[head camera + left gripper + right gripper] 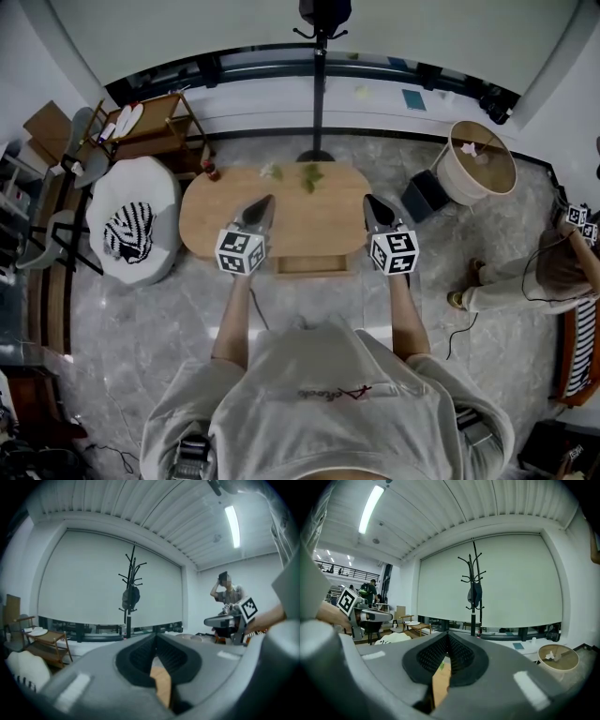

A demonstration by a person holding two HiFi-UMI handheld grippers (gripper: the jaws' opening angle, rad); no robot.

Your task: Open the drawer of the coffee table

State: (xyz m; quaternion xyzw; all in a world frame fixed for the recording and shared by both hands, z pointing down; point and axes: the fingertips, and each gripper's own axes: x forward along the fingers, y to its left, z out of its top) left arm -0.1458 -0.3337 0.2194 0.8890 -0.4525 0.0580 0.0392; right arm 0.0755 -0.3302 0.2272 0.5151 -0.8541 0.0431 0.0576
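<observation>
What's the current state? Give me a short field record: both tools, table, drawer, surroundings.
left tool: shut, empty, over the table's left part
right tool: shut, empty, over the table's right part
coffee table: oval, wooden, with a green sprig near its far edge
drawer: at the near edge, between the tools, touched by neither
surroundings: coat rack behind the table, white stool to its left, round basket to its right

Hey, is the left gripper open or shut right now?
Shut: the left gripper has its jaw tips meeting in its own view, with nothing held between them.
</observation>
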